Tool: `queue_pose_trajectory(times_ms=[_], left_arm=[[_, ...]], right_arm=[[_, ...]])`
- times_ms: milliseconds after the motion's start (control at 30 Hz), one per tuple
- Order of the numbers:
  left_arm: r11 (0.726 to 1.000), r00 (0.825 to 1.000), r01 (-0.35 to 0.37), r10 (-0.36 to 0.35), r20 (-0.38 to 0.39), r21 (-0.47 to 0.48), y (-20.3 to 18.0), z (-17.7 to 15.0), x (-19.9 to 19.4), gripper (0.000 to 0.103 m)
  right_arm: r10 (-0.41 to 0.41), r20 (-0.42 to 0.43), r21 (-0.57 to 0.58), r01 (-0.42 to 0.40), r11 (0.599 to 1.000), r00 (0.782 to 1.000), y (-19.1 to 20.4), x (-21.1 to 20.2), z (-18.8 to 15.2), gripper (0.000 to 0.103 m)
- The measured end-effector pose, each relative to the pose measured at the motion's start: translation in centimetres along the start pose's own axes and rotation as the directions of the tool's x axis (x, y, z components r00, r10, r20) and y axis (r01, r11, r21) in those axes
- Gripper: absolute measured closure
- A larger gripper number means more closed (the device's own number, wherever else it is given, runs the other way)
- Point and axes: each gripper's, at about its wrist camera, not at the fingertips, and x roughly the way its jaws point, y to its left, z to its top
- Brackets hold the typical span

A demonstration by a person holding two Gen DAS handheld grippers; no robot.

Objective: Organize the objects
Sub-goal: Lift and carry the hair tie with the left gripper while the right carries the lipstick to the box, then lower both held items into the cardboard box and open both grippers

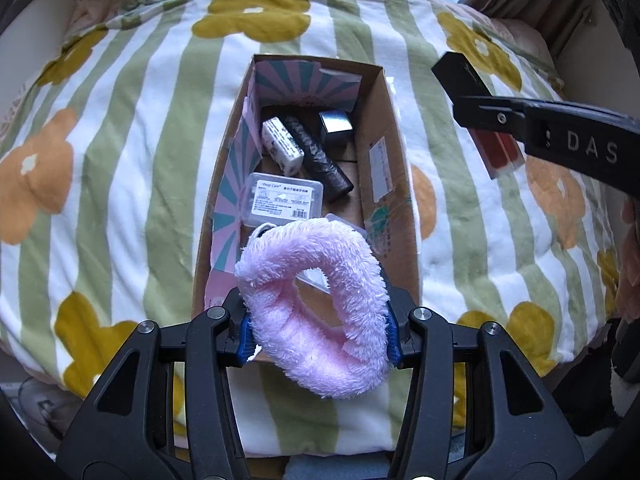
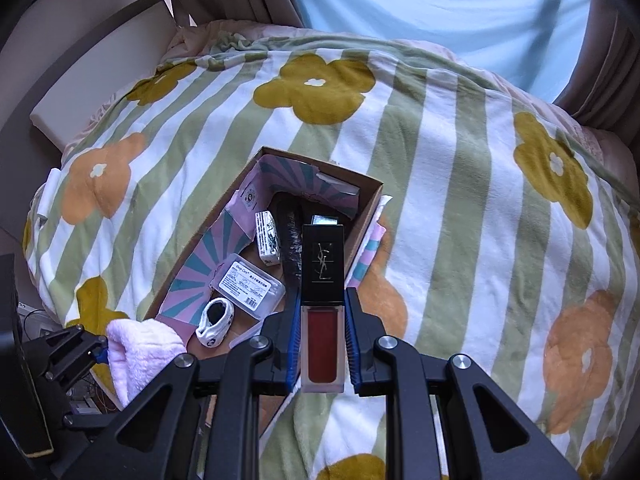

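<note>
The left gripper (image 1: pixel 318 332) clamps a fluffy pink cloth (image 1: pixel 320 304) above the near end of the cardboard box (image 1: pixel 384 128) on the flowered blanket (image 1: pixel 120 160). The right gripper (image 2: pixel 322 344) pinches a red lip gloss tube (image 2: pixel 322 312), black cap forward, just over the box's right wall.

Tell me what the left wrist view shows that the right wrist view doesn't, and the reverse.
Left wrist only: the left gripper head-on, shut on the pink cloth, which hides the box's near end.

Right wrist only: a white rolled item lying in that near end, and the logo on the lip gloss cap, clamped in the right gripper.

Both: the box on the blanket, holding a clear case, black roll and white packet.
</note>
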Motion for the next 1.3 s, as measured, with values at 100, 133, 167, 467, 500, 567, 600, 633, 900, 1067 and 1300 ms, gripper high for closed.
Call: queue_pose_trajectory(times_ms=[100,133,167,467,500,567,600,633,900,1067,1300], left_arm=[[1.0,1.0,0.018,-0.018,-0.025,0.018,0.5,0.1,2.3,0.058],[0.999,0.999,0.026,-0.025,-0.032,0.023,0.7,0.2,2.9,0.058],[0.999,0.999,0.032,-0.031,-0.039,0.028,0.7,0.3,3.6,0.058],[0.996,0.995,0.056,-0.051,-0.081,0.062,0.9,0.7,7.8,0.058],[0.996,0.995,0.062,-0.057,-0.083,0.06,1.0,0.8,7.9,0.058],[0.996,0.994,0.068,-0.062,-0.088,0.064,1.1,0.8,8.2,0.058],[0.995,0.994,0.07,-0.064,-0.091,0.068,1.1,0.8,8.3,0.058],[0.996,0.994,0.07,-0.064,-0.093,0.063,1.2,0.7,8.5,0.058],[0.994,0.99,0.113,-0.112,-0.091,0.004,1.8,0.5,8.7,0.0],[0.994,0.991,0.105,-0.104,-0.087,0.007,1.6,0.5,8.8,0.0],[0.996,0.994,0.084,-0.083,-0.072,0.013,1.2,0.6,8.8,0.0]], right_arm=[[0.015,-0.031,0.006,-0.015,1.0,0.999,0.7,3.2,0.9,0.085],[0.017,-0.038,0.005,-0.017,1.0,0.999,0.9,4.2,1.2,0.085],[0.021,-0.045,0.005,-0.021,1.0,0.999,1.1,5.0,1.5,0.085],[0.035,-0.114,0.0,-0.036,0.999,0.993,1.7,11.4,3.5,0.085],[0.036,-0.118,-0.001,-0.036,0.999,0.992,1.7,11.8,3.6,0.085],[0.041,-0.125,-0.002,-0.041,0.999,0.991,1.7,12.3,3.8,0.085],[0.048,-0.129,-0.001,-0.048,0.999,0.99,1.7,12.5,3.8,0.085],[0.066,-0.136,0.002,-0.067,0.998,0.988,1.7,12.7,3.9,0.085],[0.129,-0.1,0.029,-0.127,0.991,0.987,1.4,12.7,4.8,0.001],[0.12,-0.134,0.04,-0.116,0.992,0.984,1.2,13.3,4.8,0.001],[0.124,-0.119,0.036,-0.121,0.992,0.985,1.4,12.4,4.6,0.001]])
